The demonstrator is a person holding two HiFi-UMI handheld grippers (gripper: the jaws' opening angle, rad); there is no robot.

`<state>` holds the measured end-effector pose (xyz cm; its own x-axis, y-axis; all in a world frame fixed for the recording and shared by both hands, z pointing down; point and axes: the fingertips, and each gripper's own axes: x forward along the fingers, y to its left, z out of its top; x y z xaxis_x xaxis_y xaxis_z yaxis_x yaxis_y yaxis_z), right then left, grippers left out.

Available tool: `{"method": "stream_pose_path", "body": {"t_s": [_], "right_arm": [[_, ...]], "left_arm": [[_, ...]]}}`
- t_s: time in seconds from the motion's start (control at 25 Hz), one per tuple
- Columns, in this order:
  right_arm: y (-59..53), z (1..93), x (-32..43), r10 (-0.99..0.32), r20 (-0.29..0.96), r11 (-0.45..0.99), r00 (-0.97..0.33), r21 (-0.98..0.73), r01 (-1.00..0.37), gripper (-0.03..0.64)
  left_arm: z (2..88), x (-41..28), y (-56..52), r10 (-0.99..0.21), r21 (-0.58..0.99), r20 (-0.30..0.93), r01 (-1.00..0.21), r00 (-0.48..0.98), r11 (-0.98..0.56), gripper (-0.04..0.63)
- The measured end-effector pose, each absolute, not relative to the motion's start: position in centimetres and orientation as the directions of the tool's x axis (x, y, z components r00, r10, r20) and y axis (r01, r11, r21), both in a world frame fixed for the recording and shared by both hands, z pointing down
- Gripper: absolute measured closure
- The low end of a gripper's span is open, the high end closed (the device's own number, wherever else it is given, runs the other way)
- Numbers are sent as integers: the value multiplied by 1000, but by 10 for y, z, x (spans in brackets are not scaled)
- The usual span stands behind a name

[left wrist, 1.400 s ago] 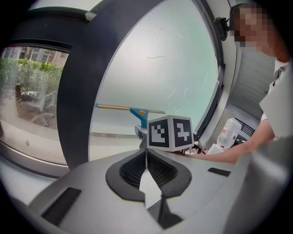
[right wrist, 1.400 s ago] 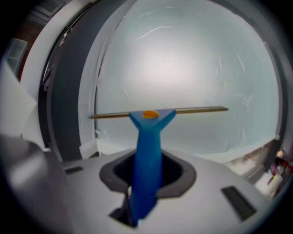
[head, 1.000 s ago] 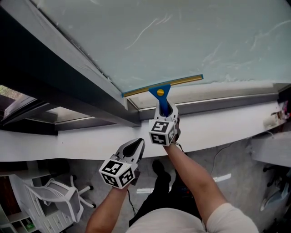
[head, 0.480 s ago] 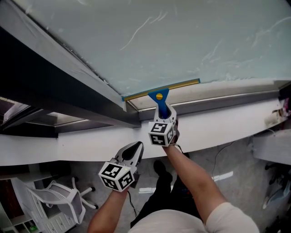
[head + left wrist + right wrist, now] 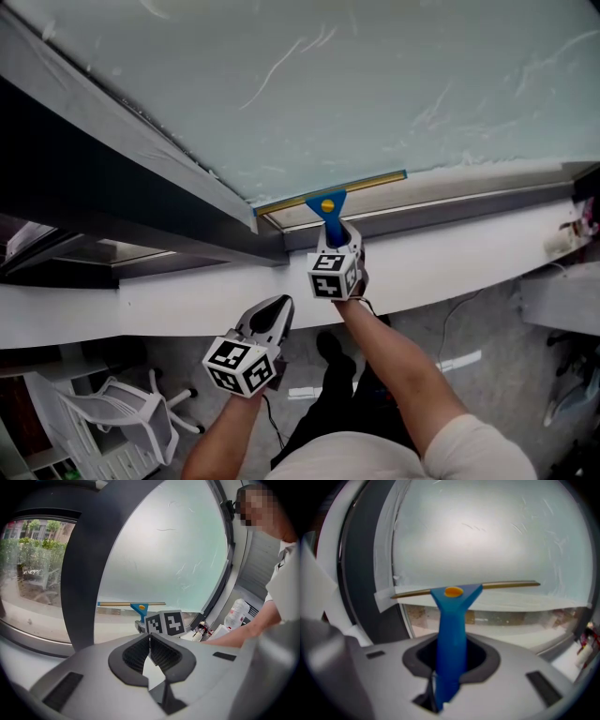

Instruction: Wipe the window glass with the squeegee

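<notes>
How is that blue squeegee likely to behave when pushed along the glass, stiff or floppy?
Probably stiff: the squeegee has a straight blade with no sag. Likely light, given the slim blue handle. The handle looks smooth, so it may twist in the right gripper, whose jaws clamp its lower end; uneven pressure could lift one blade end off the window glass.

No legible text, numbers or brand names in any view.
Right marker cube (image 5: 335,274), on the right gripper (image 5: 337,234): black-and-white square patterns only, no letters or digits.
Left marker cube (image 5: 242,364), on the left gripper (image 5: 284,302): same kind of pattern, nothing readable.
Bottle (image 5: 236,613) at the right edge of the left gripper view: any print on it is too small to make out.
</notes>
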<state>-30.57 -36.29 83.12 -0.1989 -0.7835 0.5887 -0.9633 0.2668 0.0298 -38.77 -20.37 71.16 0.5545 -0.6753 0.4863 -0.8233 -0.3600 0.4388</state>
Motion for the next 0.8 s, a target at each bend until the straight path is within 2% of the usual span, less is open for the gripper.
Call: {"method": "stream_pose_path", "body": {"t_s": [0.32,0.8], "right_arm": [[-351,856,-298,-724,658,251,-207,-28,-968,505],[-323,819,-285,-702,658,304,-272,-68,-950,506]], "left_arm": [[715,-387,-201,-666,445,494,-821,558,-358,561],[701,-380,-200,-664,460,475,-806,578,-373,561]]}}
